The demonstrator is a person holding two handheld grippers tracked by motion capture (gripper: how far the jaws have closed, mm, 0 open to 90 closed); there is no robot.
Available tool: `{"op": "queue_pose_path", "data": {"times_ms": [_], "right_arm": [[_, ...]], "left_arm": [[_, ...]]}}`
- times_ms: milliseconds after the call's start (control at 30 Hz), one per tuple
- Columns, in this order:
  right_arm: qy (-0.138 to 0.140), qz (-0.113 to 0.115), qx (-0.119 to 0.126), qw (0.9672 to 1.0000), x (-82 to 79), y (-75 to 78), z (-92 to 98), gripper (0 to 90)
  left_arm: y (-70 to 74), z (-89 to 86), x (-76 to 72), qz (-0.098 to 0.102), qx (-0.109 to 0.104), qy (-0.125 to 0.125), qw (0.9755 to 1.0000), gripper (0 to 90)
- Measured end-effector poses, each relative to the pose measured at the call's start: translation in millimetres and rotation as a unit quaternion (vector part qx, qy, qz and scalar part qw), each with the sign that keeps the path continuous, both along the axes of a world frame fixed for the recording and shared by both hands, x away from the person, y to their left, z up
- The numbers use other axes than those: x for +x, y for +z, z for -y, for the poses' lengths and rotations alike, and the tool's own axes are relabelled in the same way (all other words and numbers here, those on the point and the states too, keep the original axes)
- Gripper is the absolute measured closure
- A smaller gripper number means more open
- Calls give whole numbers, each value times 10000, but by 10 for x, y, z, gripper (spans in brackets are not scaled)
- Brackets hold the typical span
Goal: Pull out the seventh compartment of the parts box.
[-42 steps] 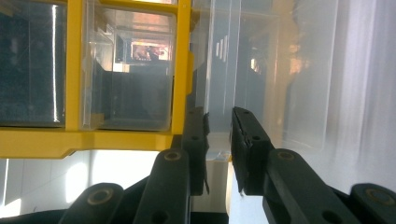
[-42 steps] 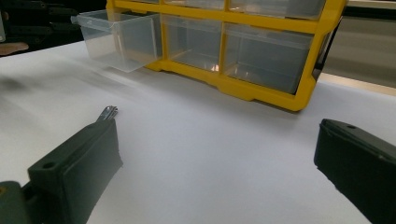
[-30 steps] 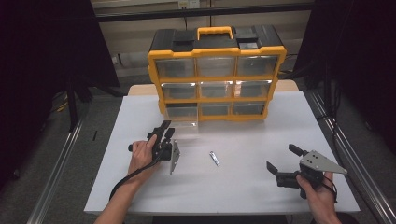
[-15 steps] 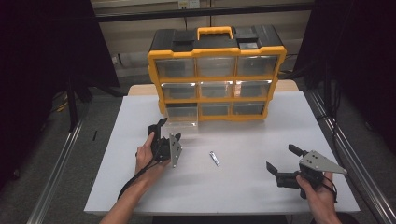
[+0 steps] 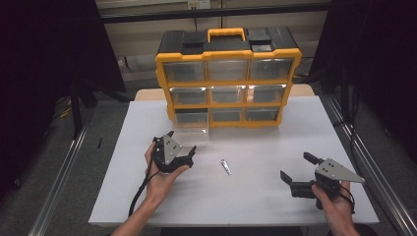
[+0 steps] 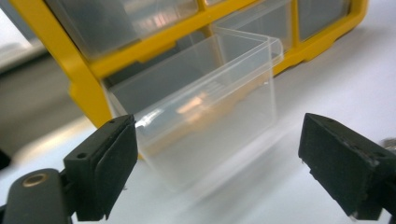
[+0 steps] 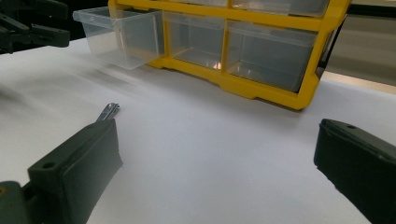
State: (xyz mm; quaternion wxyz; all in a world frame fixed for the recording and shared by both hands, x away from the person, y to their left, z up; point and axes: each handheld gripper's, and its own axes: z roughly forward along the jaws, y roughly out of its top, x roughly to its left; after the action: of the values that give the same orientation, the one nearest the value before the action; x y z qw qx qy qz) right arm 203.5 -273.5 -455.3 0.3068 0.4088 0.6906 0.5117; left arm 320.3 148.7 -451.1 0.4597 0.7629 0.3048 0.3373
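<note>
Clear drawer point(image 6: 205, 107) pulled out, contents blurred; left gripper point(image 6: 215, 172) jaws just opening, empty.

A white table point(image 5: 305, 128) stands on grey floor point(image 5: 74, 162), flanked by black curtains point(image 5: 44, 59).

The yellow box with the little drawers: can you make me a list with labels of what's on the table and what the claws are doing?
box: yellow organizer with clear drawers, at the far side of the white table
open drawer: bottom-left clear drawer pulled out, looks empty
small metal piece: lying on the table between the two claws
left claw: jaws have just been opening, nothing between them, pointing at the pulled-out drawer
right claw: open, holding nothing, low over the table
</note>
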Motion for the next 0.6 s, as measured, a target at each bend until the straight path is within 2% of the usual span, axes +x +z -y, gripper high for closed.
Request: {"op": "queue_pose_path", "data": {"times_ms": [33,67,100,133,200,233,267,300,367,433,533,600], "right_arm": [[0,-13,2,10000,-1,0,1,2],[-4,-8,0,10000,0,0,3,2],[-1,-11,2,10000,-1,1,4,2],[2,-3,2,10000,0,1,4,2],[-4,-11,10,10000,-2,1,4,2],[8,-2,-3,10000,-1,0,4,2],[13,4,-4,10000,-1,0,4,2],[8,3,-8,10000,-1,0,5,2],[-3,-4,3,10000,0,0,7,2],[0,-13,5,10000,3,-2,9,2],[-7,-3,-9,10000,10,-4,12,2],[-2,-8,-7,10000,7,-3,16,2]], "left_arm": [[-8,-10,-2,-33,-168,9,9999,113],[-4,-33,-7,-108,-147,-23,9998,112],[-8,-34,-16,-111,-239,43,9996,109],[-10,-41,-19,-162,-420,0,9990,104],[4,-72,-37,-321,-563,-9,9979,93],[5,-82,-48,-323,-671,-6,9972,83],[11,-99,-59,-376,-747,-40,9965,72],[21,-114,-69,-390,-714,-38,9967,65],[18,-148,-106,-465,-997,-102,9939,58],[19,-176,-133,-532,-1152,-128,9918,52],[27,-230,-179,-451,-1069,-115,9932,51],[22,-283,-215,-501,-1162,-96,9919,50]]}}
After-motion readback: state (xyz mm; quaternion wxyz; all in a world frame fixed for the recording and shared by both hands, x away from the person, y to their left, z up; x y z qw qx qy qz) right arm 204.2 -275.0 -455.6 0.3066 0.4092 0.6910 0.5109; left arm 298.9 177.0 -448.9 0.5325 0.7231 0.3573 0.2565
